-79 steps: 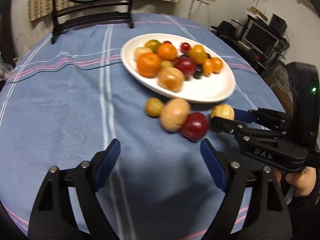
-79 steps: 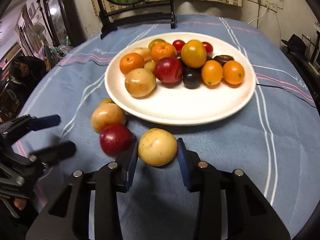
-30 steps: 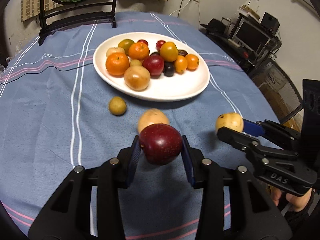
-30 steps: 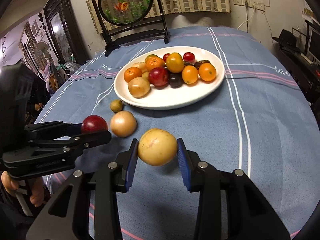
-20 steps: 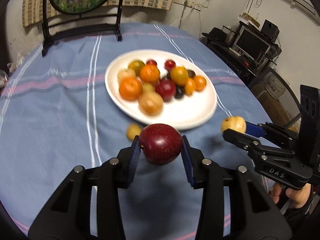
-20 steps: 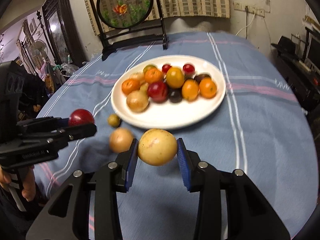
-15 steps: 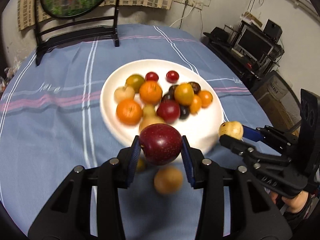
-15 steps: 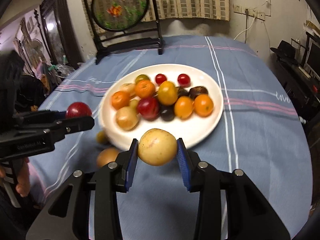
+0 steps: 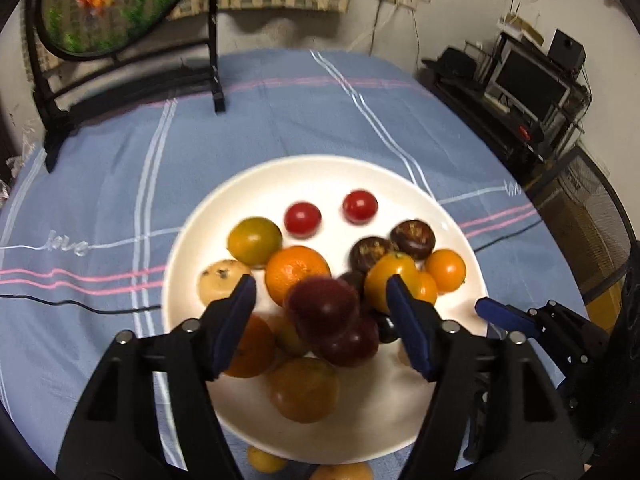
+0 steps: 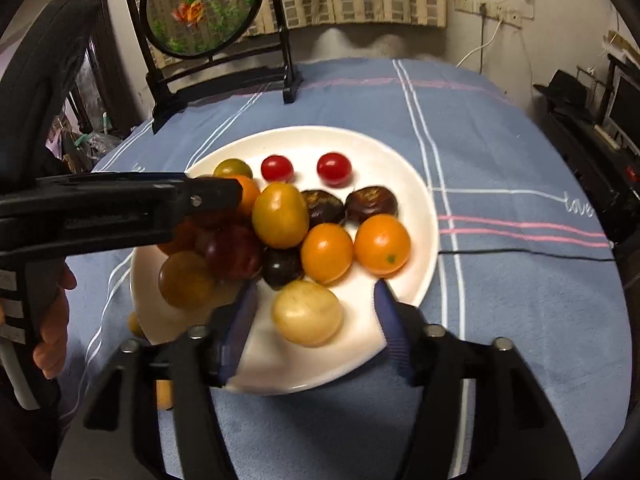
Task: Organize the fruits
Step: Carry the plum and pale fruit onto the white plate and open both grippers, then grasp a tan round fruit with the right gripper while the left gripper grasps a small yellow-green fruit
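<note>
Two grippers hang above one white plate (image 10: 416, 184) on a blue striped cloth (image 10: 500, 128). Left gripper (image 9: 320, 304): its jaws are spread, and a blurred dark red plum (image 9: 322, 306) sits between them without touching either pad, over a second red plum (image 9: 352, 344) on the pile. Right gripper (image 10: 314, 312): its jaws are likewise spread, with a pale yellow fruit (image 10: 307, 313) lying free on the plate between them.

Counted on the plate in the right view, left to right: one brown fruit (image 10: 186, 280), one green-yellow tomato (image 10: 233, 169), two cherry tomatoes (image 10: 277, 168) (image 10: 334, 168), one large yellow fruit (image 10: 280, 215), one small black fruit (image 10: 282, 266), two dark wrinkled fruits (image 10: 322, 206) (image 10: 371, 204) and two oranges (image 10: 327, 253) (image 10: 382, 244). Fruit under the left gripper is partly hidden and cannot be counted.

Two small yellow fruits (image 9: 265, 460) (image 9: 342, 472) lie on the cloth just beside the plate's near rim. One round framed screen (image 10: 200, 4) stands at the far edge.
</note>
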Motion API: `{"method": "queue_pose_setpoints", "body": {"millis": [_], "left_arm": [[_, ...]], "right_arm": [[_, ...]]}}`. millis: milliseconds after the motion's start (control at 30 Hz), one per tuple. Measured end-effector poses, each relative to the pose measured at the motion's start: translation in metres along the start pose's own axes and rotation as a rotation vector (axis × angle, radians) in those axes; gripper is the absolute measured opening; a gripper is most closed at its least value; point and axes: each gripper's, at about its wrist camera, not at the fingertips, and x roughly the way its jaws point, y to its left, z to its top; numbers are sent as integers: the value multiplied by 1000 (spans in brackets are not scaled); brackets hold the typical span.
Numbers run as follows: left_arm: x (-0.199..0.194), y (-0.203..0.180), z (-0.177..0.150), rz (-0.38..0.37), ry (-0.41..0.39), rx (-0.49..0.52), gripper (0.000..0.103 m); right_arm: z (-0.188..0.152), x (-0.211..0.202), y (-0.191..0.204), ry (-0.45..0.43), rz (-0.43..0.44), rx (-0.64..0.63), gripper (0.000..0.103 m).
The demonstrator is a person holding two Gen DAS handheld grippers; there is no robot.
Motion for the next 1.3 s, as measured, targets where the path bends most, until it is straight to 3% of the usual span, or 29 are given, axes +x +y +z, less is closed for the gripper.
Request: {"method": "queue_pose_setpoints", "body": {"millis": [133, 200, 400, 667, 1000, 1300], "left_arm": [[-29, 8, -8, -13, -34, -19, 70], [-45, 13, -20, -25, -50, -36, 76], [-86, 39, -80, 3, -98, -108, 78], [-106, 66, -141, 37, -93, -191, 79], [-122, 83, -163, 35, -104, -230, 79], [-121, 97, -169, 30, -92, -257, 79]], "right_arm": [[-4, -9, -1, 8, -4, 12, 61], [-9, -20, 2, 0, -5, 8, 61], [-40, -46, 17, 11, 3, 3, 62], [-67, -64, 41, 31, 47, 5, 62], [-75, -68, 65, 46, 48, -21, 63], [-67, -13, 108, 150, 111, -79, 63]]}}
